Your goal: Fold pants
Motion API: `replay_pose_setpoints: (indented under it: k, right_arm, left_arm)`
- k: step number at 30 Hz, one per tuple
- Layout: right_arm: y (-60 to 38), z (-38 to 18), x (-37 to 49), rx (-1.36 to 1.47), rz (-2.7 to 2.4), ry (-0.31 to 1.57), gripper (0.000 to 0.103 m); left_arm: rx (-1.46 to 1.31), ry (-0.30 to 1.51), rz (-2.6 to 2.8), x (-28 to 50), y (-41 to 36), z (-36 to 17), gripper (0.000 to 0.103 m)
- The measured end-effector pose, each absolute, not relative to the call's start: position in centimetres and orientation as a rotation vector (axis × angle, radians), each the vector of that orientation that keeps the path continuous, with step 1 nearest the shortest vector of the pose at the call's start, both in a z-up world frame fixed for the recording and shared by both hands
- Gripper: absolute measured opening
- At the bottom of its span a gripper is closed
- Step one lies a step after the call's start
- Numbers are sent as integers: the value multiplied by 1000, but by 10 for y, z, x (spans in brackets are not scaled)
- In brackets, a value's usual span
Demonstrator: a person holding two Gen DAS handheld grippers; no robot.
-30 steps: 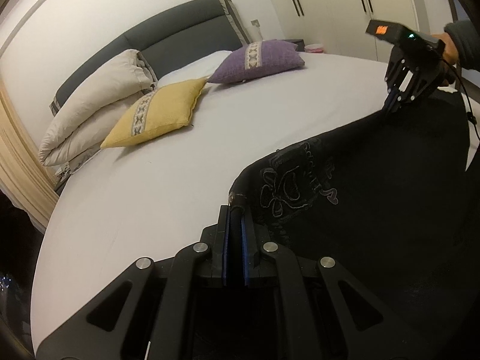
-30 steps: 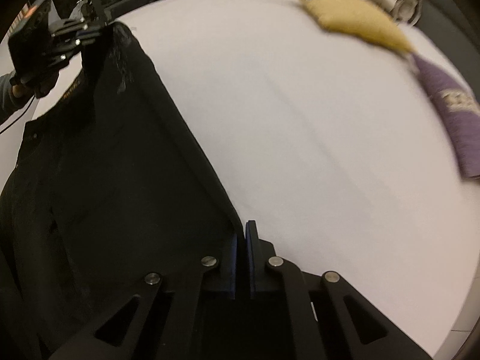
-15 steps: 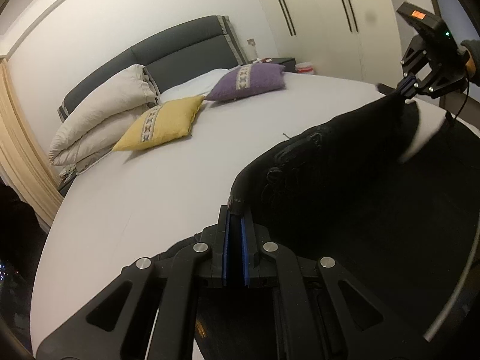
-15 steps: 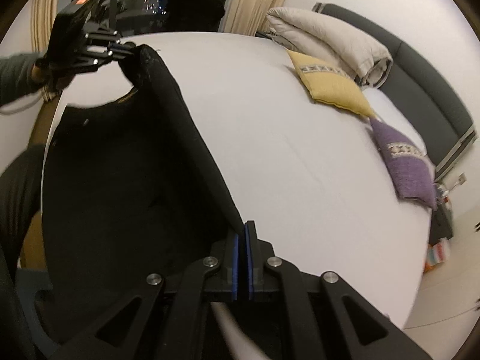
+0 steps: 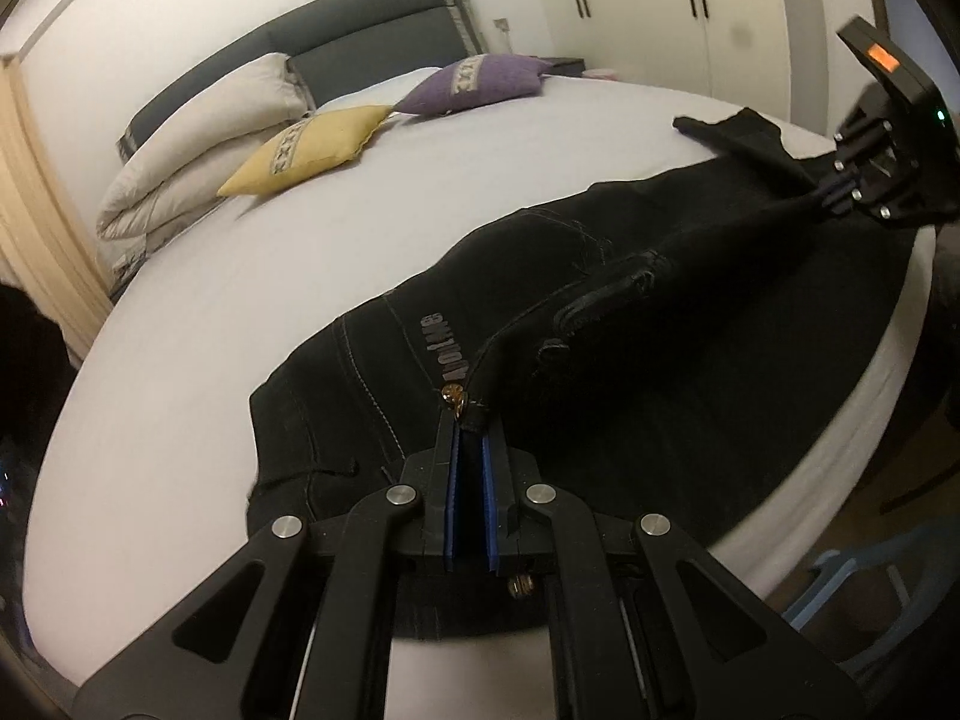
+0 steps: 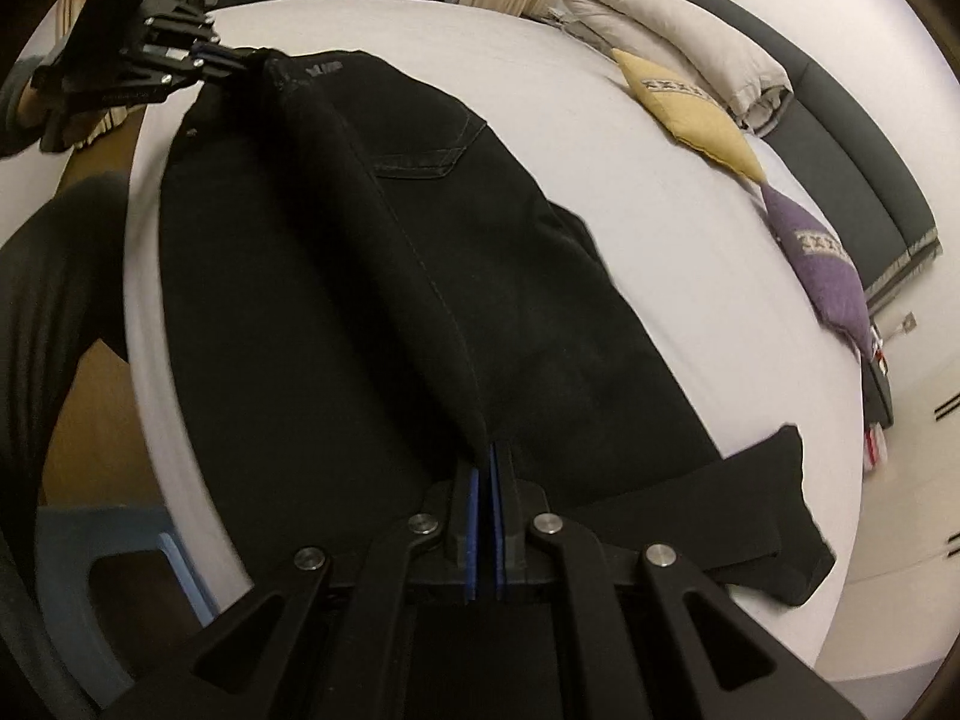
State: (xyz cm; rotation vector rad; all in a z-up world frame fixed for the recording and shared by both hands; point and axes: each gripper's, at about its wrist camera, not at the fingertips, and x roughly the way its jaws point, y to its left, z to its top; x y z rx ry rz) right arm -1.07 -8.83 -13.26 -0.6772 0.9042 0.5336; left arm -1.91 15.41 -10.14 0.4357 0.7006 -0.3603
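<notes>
Black pants [image 5: 600, 324] lie stretched along the near edge of the white bed [image 5: 198, 312]. My left gripper [image 5: 468, 420] is shut on the waistband by the brass button. My right gripper [image 6: 491, 450] is shut on a leg fold near the hem. The pants [image 6: 420, 252] show a back pocket and one leg end spread flat at the lower right. The right gripper also shows in the left wrist view [image 5: 822, 198], and the left gripper shows in the right wrist view [image 6: 234, 57].
A yellow cushion [image 5: 312, 144], a purple cushion [image 5: 474, 81] and a folded grey duvet [image 5: 198, 138] lie near the dark headboard [image 5: 360, 30]. A blue plastic stool [image 6: 102, 546] stands on the floor beside the bed. White wardrobe doors [image 5: 690, 6] stand behind.
Both grippers have lowered the pants from hanging in the air onto the bed. The pants now lie stretched between them.
</notes>
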Motion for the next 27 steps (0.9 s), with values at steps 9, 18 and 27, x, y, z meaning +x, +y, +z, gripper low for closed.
replay_pose_setpoints:
  k: [9, 18, 27]
  right_arm:
    - [-68, -145, -35, -768, 543, 926, 4]
    - [-66, -157, -40, -794, 537, 933, 4]
    - [-50, -171, -56, -860, 518, 938, 5]
  left_arm:
    - [469, 727, -401, -53, 167, -118, 5]
    - [557, 765, -456, -52, 172, -121, 5]
    - [598, 826, -471, -42, 175, -137, 11]
